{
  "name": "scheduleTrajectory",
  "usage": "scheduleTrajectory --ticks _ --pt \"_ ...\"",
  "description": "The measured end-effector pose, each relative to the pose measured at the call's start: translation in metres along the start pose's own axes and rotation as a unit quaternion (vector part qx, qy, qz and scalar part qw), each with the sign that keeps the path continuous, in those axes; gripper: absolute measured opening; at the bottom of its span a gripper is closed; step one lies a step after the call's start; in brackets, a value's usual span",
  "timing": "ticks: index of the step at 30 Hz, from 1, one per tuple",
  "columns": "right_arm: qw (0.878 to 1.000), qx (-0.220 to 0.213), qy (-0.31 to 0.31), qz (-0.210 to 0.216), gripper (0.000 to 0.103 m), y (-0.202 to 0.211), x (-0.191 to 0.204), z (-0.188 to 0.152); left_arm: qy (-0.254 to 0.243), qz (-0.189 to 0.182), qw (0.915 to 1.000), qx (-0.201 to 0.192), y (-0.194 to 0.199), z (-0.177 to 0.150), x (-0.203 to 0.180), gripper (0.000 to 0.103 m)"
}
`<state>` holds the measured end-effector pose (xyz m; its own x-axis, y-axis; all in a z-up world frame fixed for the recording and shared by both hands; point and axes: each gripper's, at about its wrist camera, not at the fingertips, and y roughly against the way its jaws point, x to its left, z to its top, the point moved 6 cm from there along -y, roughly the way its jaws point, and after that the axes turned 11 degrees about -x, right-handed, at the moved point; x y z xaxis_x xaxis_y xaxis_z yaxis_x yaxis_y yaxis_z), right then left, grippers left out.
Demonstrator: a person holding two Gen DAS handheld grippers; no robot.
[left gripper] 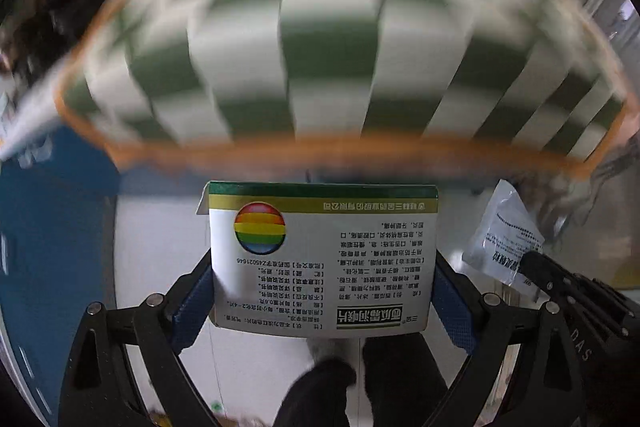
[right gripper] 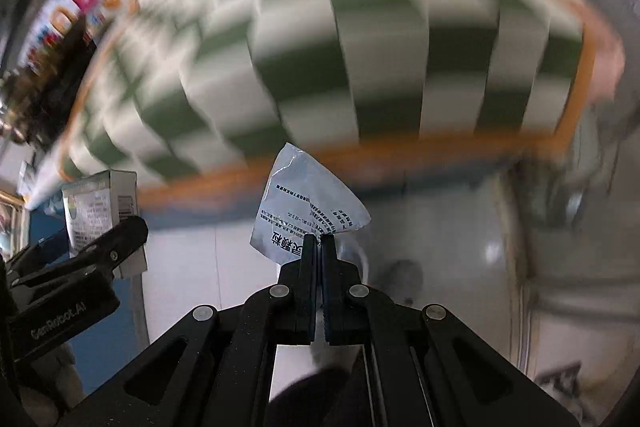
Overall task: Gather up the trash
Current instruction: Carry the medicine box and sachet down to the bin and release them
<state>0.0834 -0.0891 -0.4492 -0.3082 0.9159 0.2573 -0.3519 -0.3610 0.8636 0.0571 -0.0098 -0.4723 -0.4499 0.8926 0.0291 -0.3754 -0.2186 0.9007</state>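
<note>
Ahead of both grippers lies a table under a green-and-white checked cloth (left gripper: 328,39) with an orange border, heavily motion-blurred, with pale glossy floor (right gripper: 460,267) below. The left gripper (left gripper: 322,291) clamps a medicine box (left gripper: 322,259) between its blue pads, the box's long axis running forward from the jaws, printed face up and green-banded end pointing at the table. The right gripper (right gripper: 319,241) is pinched tight on a crumpled silver sachet (right gripper: 304,211), which stands up and forward from the fingertips.

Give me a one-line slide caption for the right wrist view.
Right gripper pinches a crumpled silver sachet before a blurred green-checked table; left gripper holds a medicine box.
</note>
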Motion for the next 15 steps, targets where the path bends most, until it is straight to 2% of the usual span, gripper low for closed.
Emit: scheduleTrajectory --ticks 4,7,11,15 --pt "0.998 0.064 -0.003 -0.009 0.002 -0.075 -0.010 -0.075 0.012 -0.012 0.9976 0.066 -0.093 -0.056 0.003 0.096" --pt "0.995 0.101 -0.010 -0.014 0.002 -0.145 -0.024 -0.126 0.041 -0.032 0.9917 0.118 -0.178 -0.094 0.000 0.096" --pt "0.991 0.131 -0.017 -0.014 0.002 -0.237 -0.046 -0.178 0.096 -0.102 0.9705 0.196 -0.291 -0.139 -0.014 0.096" --pt "0.989 0.147 -0.011 -0.006 0.002 -0.314 -0.064 -0.211 0.092 -0.101 0.9684 0.208 -0.357 -0.156 -0.019 0.097"
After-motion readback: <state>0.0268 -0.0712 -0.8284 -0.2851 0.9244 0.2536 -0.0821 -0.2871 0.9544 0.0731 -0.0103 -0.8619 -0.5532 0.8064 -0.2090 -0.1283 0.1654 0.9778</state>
